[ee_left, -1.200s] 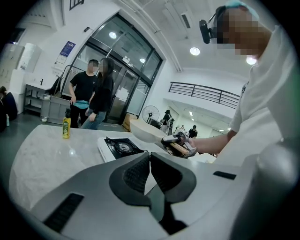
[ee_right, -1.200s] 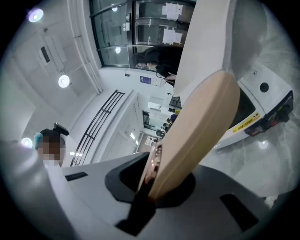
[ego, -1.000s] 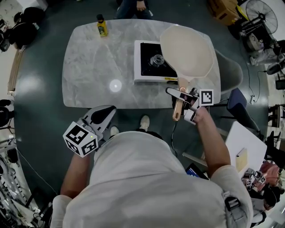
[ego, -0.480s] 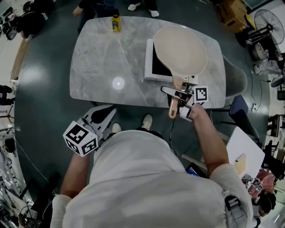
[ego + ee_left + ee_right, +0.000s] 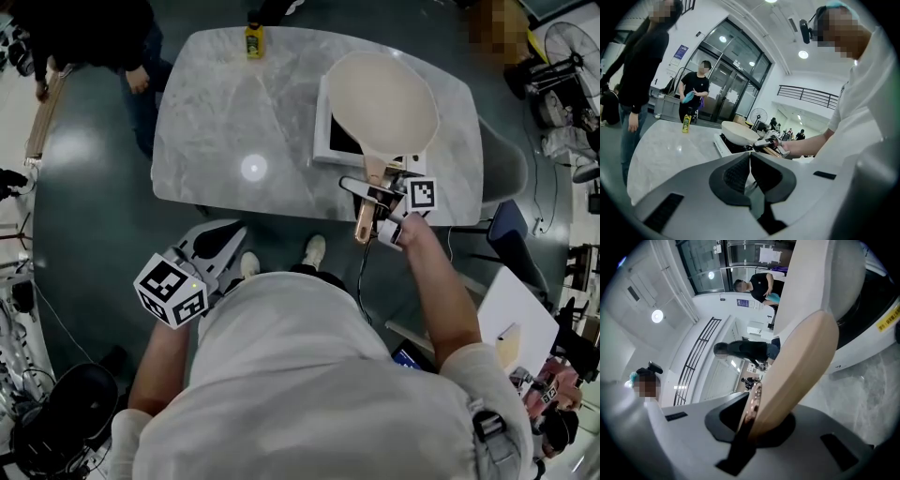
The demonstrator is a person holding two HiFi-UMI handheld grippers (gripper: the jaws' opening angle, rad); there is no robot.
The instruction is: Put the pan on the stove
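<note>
Cream pan above the stove by the tabletop's right near edge, its handle pointing back at me, clamped in my right gripper. My left gripper, closed and empty, hangs farther off.

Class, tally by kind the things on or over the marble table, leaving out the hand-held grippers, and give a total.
Pan: 1
Stove: 1
Yellow bottle: 1
Total: 3
</note>
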